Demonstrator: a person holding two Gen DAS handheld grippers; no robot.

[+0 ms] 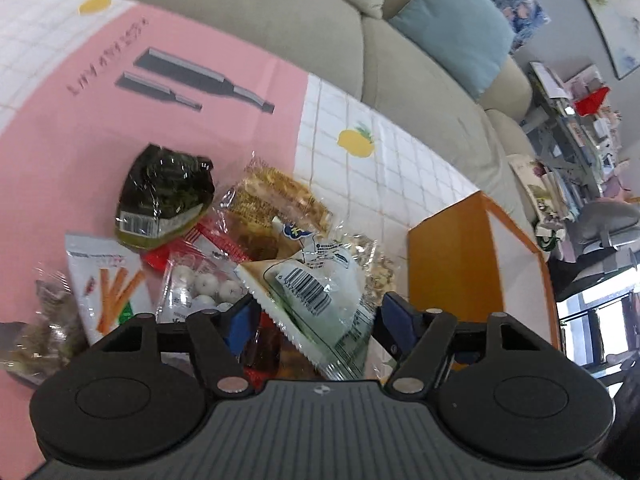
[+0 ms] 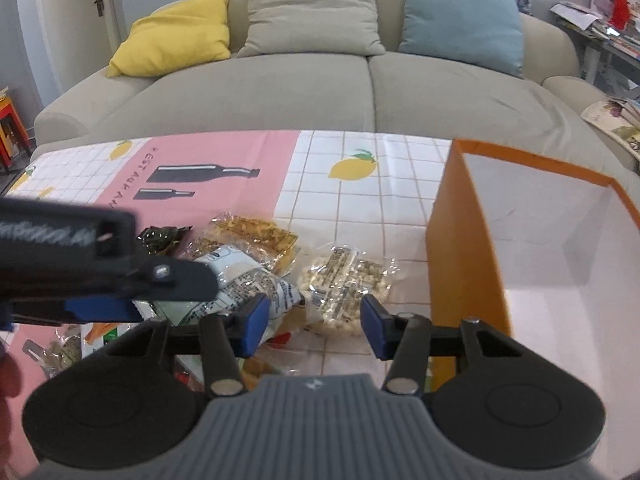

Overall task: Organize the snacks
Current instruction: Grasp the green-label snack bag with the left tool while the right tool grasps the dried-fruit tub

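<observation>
**Left jaws straddle the barcoded packet; the box waits empty on the right**

Your left gripper (image 1: 316,322) hangs over the snack pile with its jaws spread wide, and the white barcoded packet (image 1: 316,292) lies right between the blue pads (image 1: 240,322). Whether the pads touch the wrapper yet, you cannot tell from here; they look parted, not clamped. The packet's long axis runs diagonally, from the serrated edge low near the left pad up and away toward the right, so it sits skewed across the jaw opening instead of square to it. Judge that a slight wrist turn would give a cleaner pinch.

Your right gripper (image 2: 310,326) is likewise released and holds nothing. It hovers above the bag of pale puffs (image 2: 348,284), which lies just ahead of the right pad, beside the pile and nearest the box. The right hand is the nearer one to the container.

The orange box (image 2: 452,240) stands open on the tablecloth (image 2: 360,200), to the right of the pile. Its white interior, as far as it shows, holds no snacks. The dark seaweed packet (image 1: 164,196), the noodle-like crackers (image 1: 280,196) and the carrot-stick packet (image 1: 108,284) all still lie on the cloth.
</observation>
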